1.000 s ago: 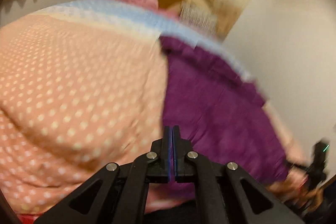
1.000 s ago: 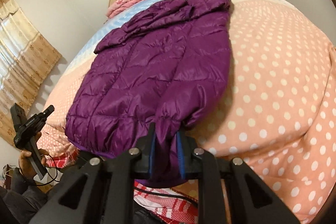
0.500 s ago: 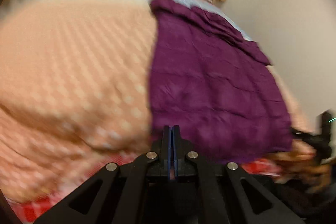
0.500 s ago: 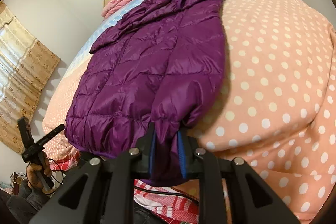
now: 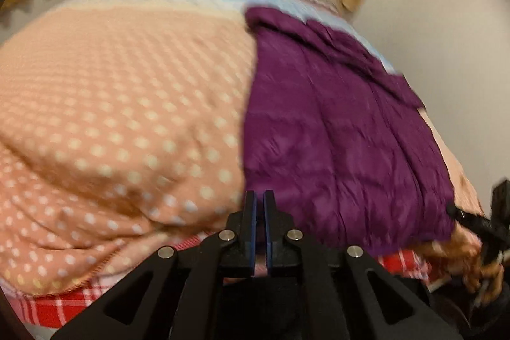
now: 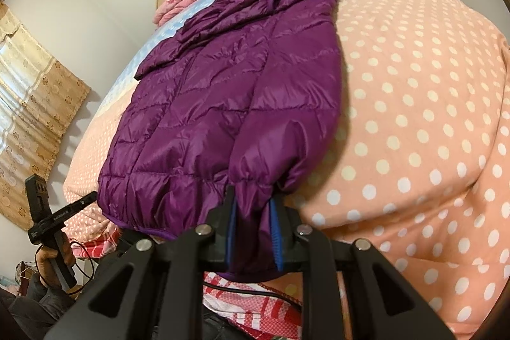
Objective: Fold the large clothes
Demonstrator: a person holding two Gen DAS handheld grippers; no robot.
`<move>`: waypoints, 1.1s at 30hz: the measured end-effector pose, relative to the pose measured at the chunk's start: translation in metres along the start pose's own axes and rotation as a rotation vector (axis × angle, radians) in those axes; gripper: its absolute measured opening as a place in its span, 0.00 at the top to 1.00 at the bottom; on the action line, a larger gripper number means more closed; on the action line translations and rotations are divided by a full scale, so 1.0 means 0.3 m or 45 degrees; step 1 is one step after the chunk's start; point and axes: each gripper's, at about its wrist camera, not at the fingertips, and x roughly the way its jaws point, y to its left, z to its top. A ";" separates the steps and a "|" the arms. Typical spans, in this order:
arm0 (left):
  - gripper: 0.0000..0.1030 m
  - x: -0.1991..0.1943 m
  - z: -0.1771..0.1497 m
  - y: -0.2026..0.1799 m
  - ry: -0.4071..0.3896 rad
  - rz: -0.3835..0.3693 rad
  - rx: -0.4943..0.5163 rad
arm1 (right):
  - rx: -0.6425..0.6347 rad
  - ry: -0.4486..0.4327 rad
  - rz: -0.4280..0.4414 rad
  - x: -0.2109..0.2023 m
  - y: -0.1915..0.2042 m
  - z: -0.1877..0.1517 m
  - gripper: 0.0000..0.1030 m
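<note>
Across polka-dot quilt (image 6: 414, 91), spread flat: purple puffer jacket (image 6: 223, 85). Clamped on its sleeve cuff (image 6: 255, 199): right gripper (image 6: 253, 212). Nearly closed, empty, just below hem: left gripper (image 5: 258, 225). Risk: slippery cuff sliding out mid-fold.

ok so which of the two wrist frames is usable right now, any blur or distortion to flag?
Left wrist view: motion-smeared, the dots on the polka-dot quilt streak and the purple jacket loses its quilting, though the left gripper is crisp. Right wrist view: sharp, stitching reads clearly and the right gripper pinches the cuff. Both bow heavily from fisheye, with dark corner vignetting.
</note>
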 end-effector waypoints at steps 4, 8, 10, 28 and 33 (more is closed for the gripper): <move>0.98 -0.033 0.012 -0.001 -0.091 0.046 0.032 | 0.012 0.007 -0.003 0.007 -0.005 -0.003 0.77; 0.97 -0.005 0.020 -0.021 0.013 -0.040 0.077 | 0.020 0.011 0.000 0.010 -0.011 -0.005 0.77; 0.96 -0.006 0.002 -0.061 -0.016 0.059 0.206 | 0.017 0.011 0.000 0.010 -0.013 -0.005 0.77; 0.23 0.060 -0.010 -0.024 0.139 -0.119 -0.012 | 0.022 0.018 -0.004 0.013 -0.014 -0.006 0.77; 0.23 0.129 -0.033 0.003 0.278 -0.182 -0.145 | 0.025 0.020 -0.003 0.017 -0.018 -0.008 0.77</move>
